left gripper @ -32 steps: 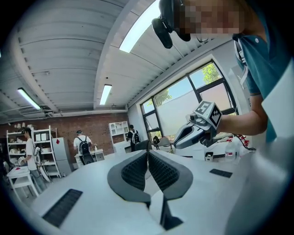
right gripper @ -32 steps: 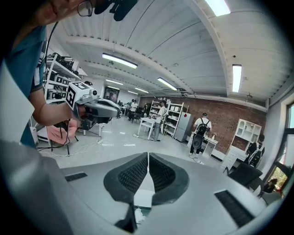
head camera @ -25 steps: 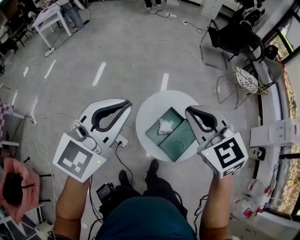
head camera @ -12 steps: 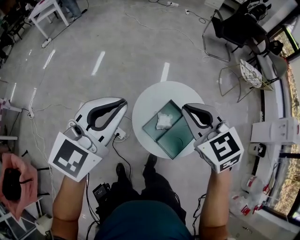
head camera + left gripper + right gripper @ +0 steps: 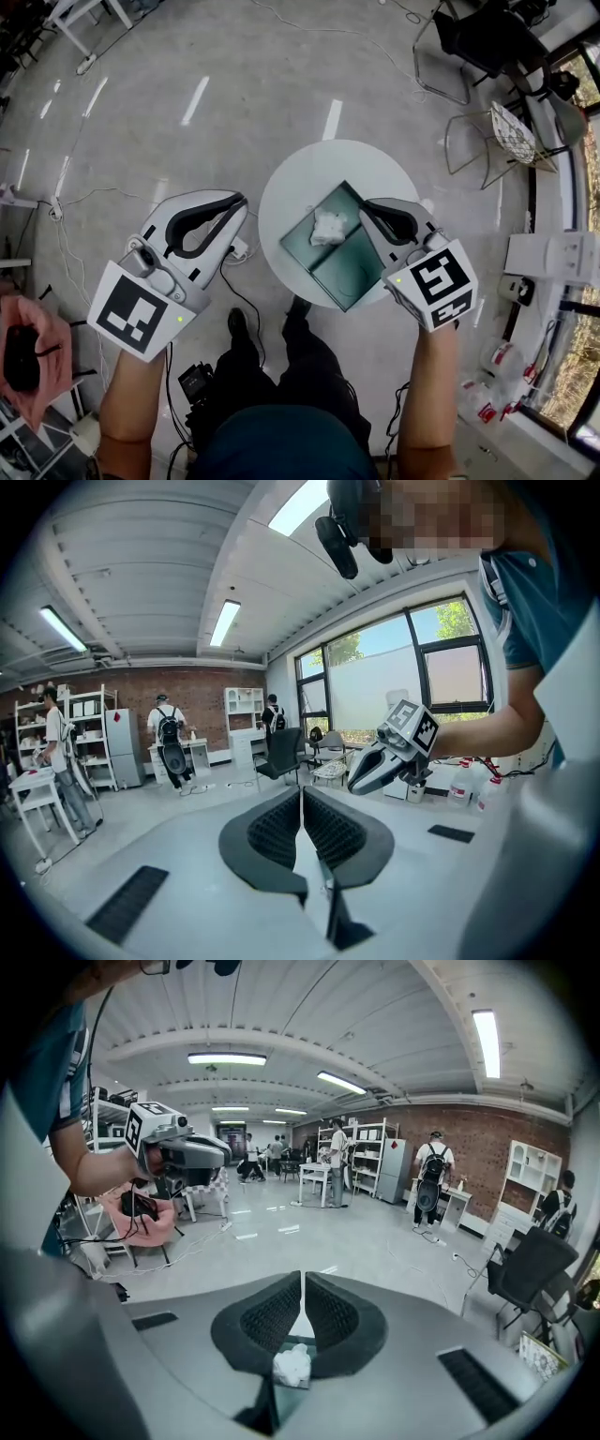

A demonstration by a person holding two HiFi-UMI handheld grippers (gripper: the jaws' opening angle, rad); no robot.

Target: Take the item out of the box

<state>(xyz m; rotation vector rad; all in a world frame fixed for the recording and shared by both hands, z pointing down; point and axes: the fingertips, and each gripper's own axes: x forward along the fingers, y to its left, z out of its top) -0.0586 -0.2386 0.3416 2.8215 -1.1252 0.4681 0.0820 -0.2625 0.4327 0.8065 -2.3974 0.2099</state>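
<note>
An open dark green box (image 5: 349, 267) lies on a small round white table (image 5: 309, 173). A crumpled white item (image 5: 328, 227) rests in the box's far half. My right gripper (image 5: 364, 206) is shut and empty, hovering over the box's right side, just right of the item. In the right gripper view the item (image 5: 292, 1365) shows below the closed jaws (image 5: 304, 1277). My left gripper (image 5: 242, 199) is shut and empty, held off the table's left edge above the floor. In the left gripper view its jaws (image 5: 301, 789) meet, and the right gripper (image 5: 389, 752) is beyond them.
A power strip (image 5: 238, 249) and cables lie on the floor left of the table. Black chairs (image 5: 478, 42) and a wire chair (image 5: 511, 141) stand at the upper right. A pink seat (image 5: 28, 347) is at the far left, white units (image 5: 553, 261) at the right. People stand by shelves (image 5: 436, 1185).
The head view has shifted, so table and box sit higher in frame. Both grippers stay shut. The right gripper has edged slightly closer to the white item.
</note>
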